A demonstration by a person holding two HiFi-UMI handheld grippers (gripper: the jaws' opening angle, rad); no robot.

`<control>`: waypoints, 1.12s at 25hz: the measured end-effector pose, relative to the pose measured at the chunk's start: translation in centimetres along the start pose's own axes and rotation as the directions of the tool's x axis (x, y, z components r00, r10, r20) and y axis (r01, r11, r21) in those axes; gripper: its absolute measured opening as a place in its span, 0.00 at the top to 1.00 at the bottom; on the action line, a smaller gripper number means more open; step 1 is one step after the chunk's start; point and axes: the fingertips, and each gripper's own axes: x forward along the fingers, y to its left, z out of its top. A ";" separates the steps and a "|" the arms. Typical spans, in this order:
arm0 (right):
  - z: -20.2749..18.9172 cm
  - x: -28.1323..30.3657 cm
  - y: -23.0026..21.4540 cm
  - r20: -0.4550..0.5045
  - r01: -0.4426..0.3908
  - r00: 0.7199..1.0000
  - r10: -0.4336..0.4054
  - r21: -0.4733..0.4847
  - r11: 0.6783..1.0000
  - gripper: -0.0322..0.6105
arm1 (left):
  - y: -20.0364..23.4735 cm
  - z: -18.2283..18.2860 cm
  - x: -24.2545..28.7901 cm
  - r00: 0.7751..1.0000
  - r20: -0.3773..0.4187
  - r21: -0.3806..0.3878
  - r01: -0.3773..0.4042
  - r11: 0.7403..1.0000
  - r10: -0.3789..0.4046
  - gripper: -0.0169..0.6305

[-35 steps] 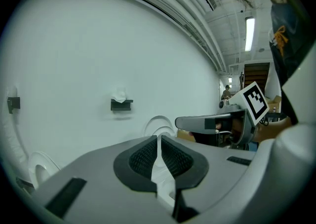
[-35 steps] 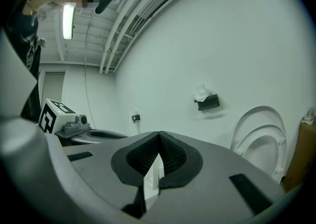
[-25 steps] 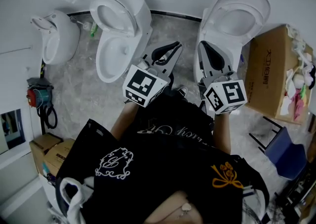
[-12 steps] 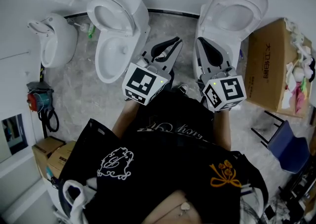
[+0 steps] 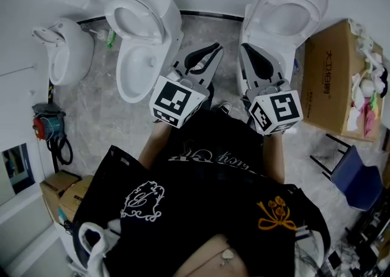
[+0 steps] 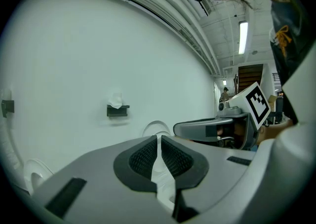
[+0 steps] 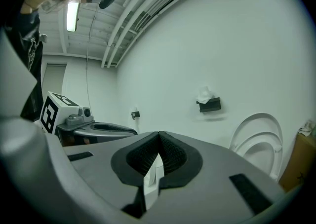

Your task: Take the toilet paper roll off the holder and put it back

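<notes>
A black wall holder (image 6: 117, 111) with a tuft of white toilet paper (image 6: 115, 100) on top hangs on the white wall, far ahead of both grippers. The right gripper view shows the same holder (image 7: 210, 104) and paper (image 7: 204, 93). My left gripper (image 6: 159, 138) is shut with nothing between its pads. My right gripper (image 7: 159, 135) is shut and empty too. In the head view the left gripper (image 5: 216, 47) and right gripper (image 5: 245, 49) are held side by side, pointing at the wall between two toilets.
A white toilet (image 5: 143, 44) stands front left, another with its lid raised (image 5: 286, 13) front right, and a smaller white bowl (image 5: 67, 47) far left. An open cardboard box (image 5: 332, 80) and a blue chair (image 5: 353, 178) are at the right. A second small bracket (image 7: 134, 114) is on the wall.
The head view has drifted slightly. Both grippers keep their places and stay shut.
</notes>
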 end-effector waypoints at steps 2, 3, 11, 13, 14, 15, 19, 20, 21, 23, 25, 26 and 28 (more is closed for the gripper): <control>-0.1 0.0 0.1 0.000 -0.002 1.000 0.002 0.000 1.000 0.94 | -0.1 0.1 0.0 1.000 0.002 0.001 0.002 1.000 -0.002 0.94; -0.1 0.0 0.2 -0.001 -0.003 1.000 0.003 -0.001 1.000 0.94 | -0.1 0.0 0.0 1.000 0.002 0.002 0.002 1.000 -0.002 0.94; 0.1 -0.3 0.6 0.000 0.005 1.000 -0.005 -0.007 1.000 0.94 | -0.4 0.2 -0.6 1.000 0.007 0.004 0.007 1.000 -0.007 0.94; 0.2 -0.4 0.7 0.001 0.006 1.000 -0.006 -0.006 1.000 0.94 | -0.4 0.3 -0.7 1.000 0.010 0.006 0.005 1.000 -0.005 0.94; 0.2 -0.5 0.7 0.001 0.006 1.000 -0.006 -0.006 1.000 0.94 | -0.4 0.2 -0.7 1.000 0.007 0.007 0.005 1.000 -0.005 0.94; 0.2 -0.5 0.7 0.002 0.007 1.000 -0.007 -0.006 1.000 0.94 | -0.5 0.1 -0.8 1.000 0.004 0.007 0.006 1.000 -0.006 0.94; 0.1 -0.6 0.6 0.002 0.012 1.000 -0.012 -0.007 1.000 0.94 | -0.8 0.2 -0.6 1.000 0.009 0.007 0.012 1.000 -0.012 0.94; 0.1 -0.7 0.5 0.002 0.013 1.000 -0.013 -0.007 1.000 0.94 | -0.8 0.3 -0.5 1.000 0.008 0.008 0.014 1.000 -0.014 0.94; 0.1 -0.7 0.4 0.001 0.013 1.000 -0.013 -0.007 1.000 0.94 | -0.9 0.3 -0.4 1.000 0.008 0.008 0.016 1.000 -0.016 0.94; 0.0 -0.7 0.3 0.000 0.015 1.000 -0.015 -0.005 1.000 0.94 | -0.9 0.3 -0.3 1.000 0.010 0.009 0.017 1.000 -0.017 0.94; 0.0 -0.9 0.2 -0.001 0.018 1.000 -0.018 -0.004 1.000 0.94 | -1.0 0.3 -0.3 1.000 0.011 0.010 0.018 1.000 -0.019 0.94; 0.1 -1.0 0.2 -0.002 0.019 1.000 -0.020 -0.005 1.000 0.94 | -1.1 0.3 -0.3 1.000 0.010 0.011 0.019 1.000 -0.020 0.94; 0.1 -1.2 0.3 -0.003 0.021 1.000 -0.021 -0.007 1.000 0.94 | -1.3 0.4 -0.4 1.000 0.008 0.013 0.021 1.000 -0.021 0.94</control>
